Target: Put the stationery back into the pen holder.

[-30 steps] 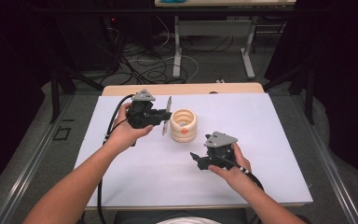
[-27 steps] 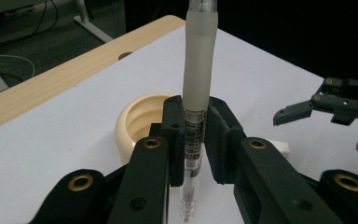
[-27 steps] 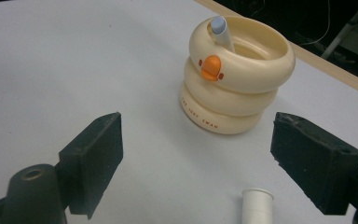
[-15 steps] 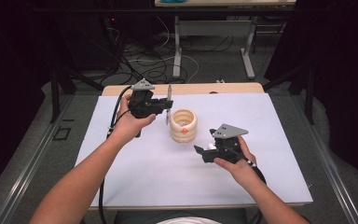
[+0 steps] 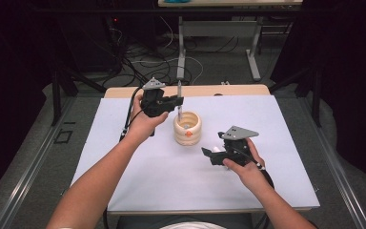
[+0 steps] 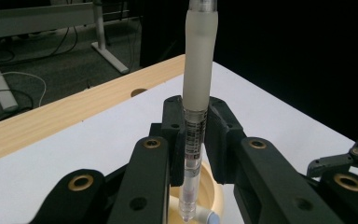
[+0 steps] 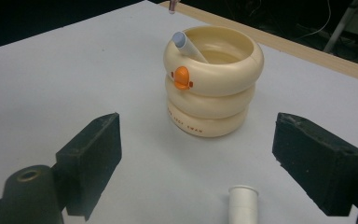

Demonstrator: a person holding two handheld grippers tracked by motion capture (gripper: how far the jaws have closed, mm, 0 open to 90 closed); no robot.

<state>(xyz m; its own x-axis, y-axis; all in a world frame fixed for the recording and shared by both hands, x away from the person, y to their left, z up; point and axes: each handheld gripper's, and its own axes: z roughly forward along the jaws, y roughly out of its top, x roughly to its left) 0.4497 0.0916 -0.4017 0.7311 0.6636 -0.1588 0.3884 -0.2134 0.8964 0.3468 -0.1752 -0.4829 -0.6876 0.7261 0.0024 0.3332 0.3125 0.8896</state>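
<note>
Pen [image 6: 195,135] held upright over the cream ring-stacked holder [image 5: 188,129], tip down at the mouth of the cup, near the middle of the tabletop [image 5: 124,181] and toward its far edge. Clamped across the clear lower barrel by the left tongs [image 5: 177,101], pads pressed on both sides of the printed label; frosted cap or grip sleeve rising above the grasp. Likely light and stiff, slick along the plastic barrel, so best gripped at mid-barrel as here, squarely between the pads, to keep from pivoting or sliding through. Not fragile by the look, though the tip could catch the cup's rim if lowered off-centre.

Inside the holder, a second pen or marker [image 7: 186,46] leaning against the near wall, pale rounded end poking above the rim beside the orange duck bill [image 7: 182,77] on the top ring. Holder itself probably light plastic, apt to tip or skid if nudged on the smooth white sheet.

Right tongs [image 5: 208,153] standing wide apart and empty, low over the tabletop toward its right side, pointed at the holder. Small white tube or cap [image 7: 243,201] lying on the sheet just ahead of them, between the pads and short of the holder. Bare wooden strip [image 6: 37,126] along the far edge of the tabletop.
</note>
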